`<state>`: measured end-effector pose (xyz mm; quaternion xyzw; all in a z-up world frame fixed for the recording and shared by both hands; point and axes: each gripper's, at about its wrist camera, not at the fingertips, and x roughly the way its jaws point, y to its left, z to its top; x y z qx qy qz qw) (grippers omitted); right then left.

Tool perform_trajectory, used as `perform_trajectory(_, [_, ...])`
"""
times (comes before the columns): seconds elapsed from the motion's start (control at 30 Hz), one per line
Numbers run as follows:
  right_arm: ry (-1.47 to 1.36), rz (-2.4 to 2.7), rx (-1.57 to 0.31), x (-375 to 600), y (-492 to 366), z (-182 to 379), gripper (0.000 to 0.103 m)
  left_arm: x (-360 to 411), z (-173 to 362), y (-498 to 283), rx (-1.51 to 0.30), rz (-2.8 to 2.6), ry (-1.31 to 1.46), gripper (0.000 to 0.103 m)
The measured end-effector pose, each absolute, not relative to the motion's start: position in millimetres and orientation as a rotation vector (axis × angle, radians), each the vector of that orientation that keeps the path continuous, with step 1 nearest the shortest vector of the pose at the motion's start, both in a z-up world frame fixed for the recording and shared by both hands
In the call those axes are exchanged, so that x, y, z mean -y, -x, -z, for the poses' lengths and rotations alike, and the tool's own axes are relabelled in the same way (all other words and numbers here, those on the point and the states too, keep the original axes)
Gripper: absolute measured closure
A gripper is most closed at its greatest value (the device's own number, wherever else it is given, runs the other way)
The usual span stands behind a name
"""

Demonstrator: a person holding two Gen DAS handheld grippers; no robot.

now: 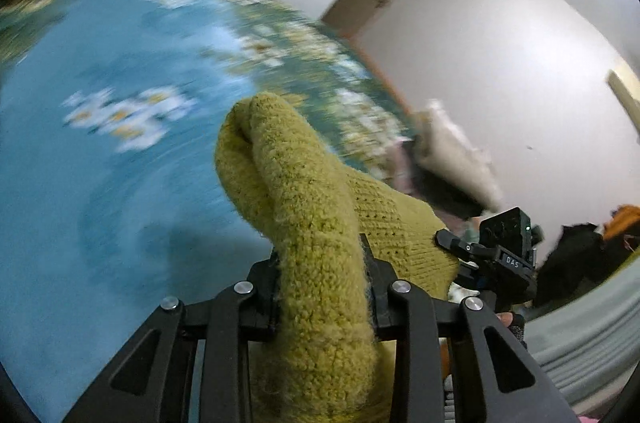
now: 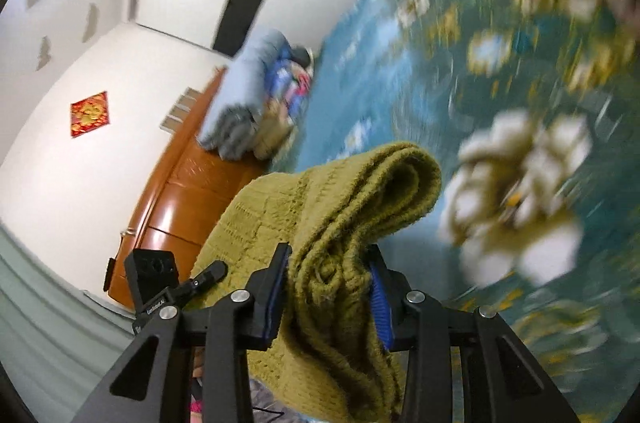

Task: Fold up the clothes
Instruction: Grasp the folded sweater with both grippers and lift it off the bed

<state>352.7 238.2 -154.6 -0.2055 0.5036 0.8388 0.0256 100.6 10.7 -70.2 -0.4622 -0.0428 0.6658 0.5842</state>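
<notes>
An olive-green knitted garment is bunched between the fingers of my left gripper, which is shut on it above the blue flowered bedspread. The knit hangs off to the right toward my other gripper's body. In the right wrist view the same green knit is folded thick between the blue-padded fingers of my right gripper, shut on it. The left gripper's body shows at lower left. The fabric hides the fingertips of both grippers.
A pile of clothes and a grey-blue folded quilt lies at the far end of the bed by a brown wooden headboard. A pale cushion and dark clothes lie to the right. White walls stand around the bed.
</notes>
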Motion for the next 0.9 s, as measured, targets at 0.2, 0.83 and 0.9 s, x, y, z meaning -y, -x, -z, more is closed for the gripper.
perform_trajectory(0.2, [0.504, -2.579, -1.378, -291.2, -446.9, 87.9, 0.064, -109.6, 37.4, -149.6, 0.105, -1.394, 1.027, 0.071])
perform_trajectory(0.83, [0.336, -2.319, -1.023, -482.4, -592.9, -67.8, 0.064, -420.0, -61.3, -236.9, 0.124, -1.141, 0.875, 0.071])
perform_trajectory(0.9, [0.321, -2.318, -0.984, -501.4, -592.4, -75.0, 0.064, -438.5, -50.4, -232.3, 0.158, -1.138, 0.883, 0.071])
